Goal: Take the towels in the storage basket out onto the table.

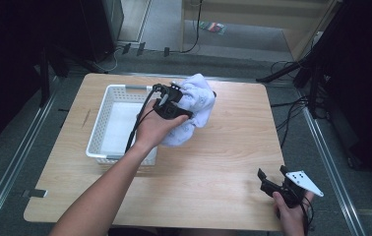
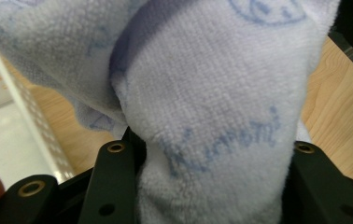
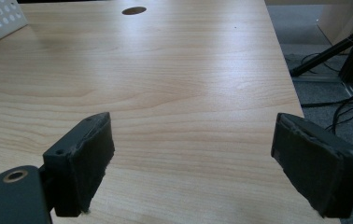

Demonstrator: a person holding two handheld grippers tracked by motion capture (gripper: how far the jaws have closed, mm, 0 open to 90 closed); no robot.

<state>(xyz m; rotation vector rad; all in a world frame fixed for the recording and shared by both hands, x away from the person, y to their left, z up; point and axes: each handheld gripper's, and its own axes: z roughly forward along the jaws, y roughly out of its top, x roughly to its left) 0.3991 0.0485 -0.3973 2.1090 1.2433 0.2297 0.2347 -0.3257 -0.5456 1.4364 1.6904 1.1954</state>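
Between the jaws of the left gripper (image 1: 174, 98) sits a thick fold of a pale lavender terry towel with faint blue printed lettering (image 2: 212, 107); the jaws are closed on it, the plush pile bulging out above them in the left gripper view. The rest of the cloth hangs bunched just beyond and to the side of those jaws, held up off the light wood-grain surface (image 1: 233, 162). Right beside it, on the person's left, stands a white perforated plastic basket (image 1: 98, 130), rectangular and shallow, with nothing visible inside.

The step in hand looks like carrying the towel over into that basket. To do it well, the grip should stay firm on the fold (terry is soft and slips under its own weight), and the bundle should be lifted clear of the near rim before it is lowered, so no trailing corner drapes over the wall.

The right gripper (image 1: 272, 184) rests well apart, near the surface's edge, its padded dark jaws spread wide and holding nothing.
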